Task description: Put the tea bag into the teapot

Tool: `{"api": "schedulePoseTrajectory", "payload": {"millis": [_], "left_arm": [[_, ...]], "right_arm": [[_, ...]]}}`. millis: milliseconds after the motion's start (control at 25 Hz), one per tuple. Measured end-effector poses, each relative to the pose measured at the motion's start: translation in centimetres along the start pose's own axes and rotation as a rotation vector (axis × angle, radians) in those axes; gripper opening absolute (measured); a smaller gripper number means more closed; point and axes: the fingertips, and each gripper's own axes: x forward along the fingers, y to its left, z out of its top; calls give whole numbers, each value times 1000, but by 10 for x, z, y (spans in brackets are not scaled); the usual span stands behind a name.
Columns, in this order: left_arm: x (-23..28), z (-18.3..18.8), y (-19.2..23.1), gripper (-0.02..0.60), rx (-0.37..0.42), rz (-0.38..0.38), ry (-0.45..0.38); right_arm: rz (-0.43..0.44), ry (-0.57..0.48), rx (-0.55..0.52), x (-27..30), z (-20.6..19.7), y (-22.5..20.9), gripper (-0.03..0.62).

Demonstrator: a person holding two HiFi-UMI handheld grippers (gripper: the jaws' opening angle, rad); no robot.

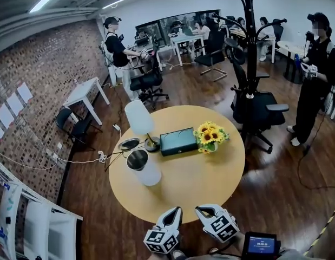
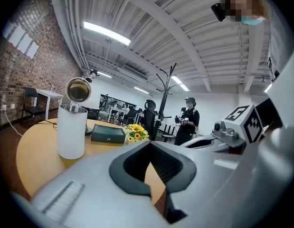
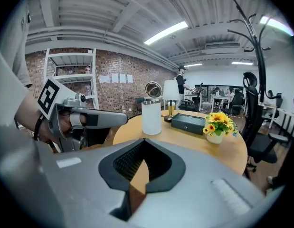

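Note:
A tall white cylindrical vessel [image 1: 143, 168] [image 2: 71, 132] [image 3: 151, 118] with a metal rim stands on the left part of the round wooden table [image 1: 210, 186]. Behind it lies a dark green box [image 1: 178, 141] [image 2: 108, 134] [image 3: 187, 123]. No tea bag shows in any view. My left gripper [image 1: 175, 210] [image 2: 149, 144] [image 3: 90, 120] and right gripper [image 1: 202, 209] [image 3: 144, 141] [image 2: 232, 127] hang side by side at the table's near edge, both pointing toward the vessel. Both are shut with their tips meeting and nothing between them.
A pot of sunflowers [image 1: 210, 136] [image 3: 217, 125] sits right of the box. A white lamp [image 1: 139, 118] and a round mirror [image 1: 128, 143] [image 2: 78, 89] stand behind the vessel. Beyond the table are a coat rack [image 1: 248, 37], an office chair [image 1: 256, 110] and a person [image 1: 319, 75].

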Motion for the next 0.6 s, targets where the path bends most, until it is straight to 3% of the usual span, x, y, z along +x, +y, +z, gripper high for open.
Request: {"api": "schedulePoseTrajectory", "payload": {"millis": [600], "left_arm": [[-81,-23,-61,0,3,-185,49]], "right_arm": [[-88,8,97,-60,-30,88,9]]}}
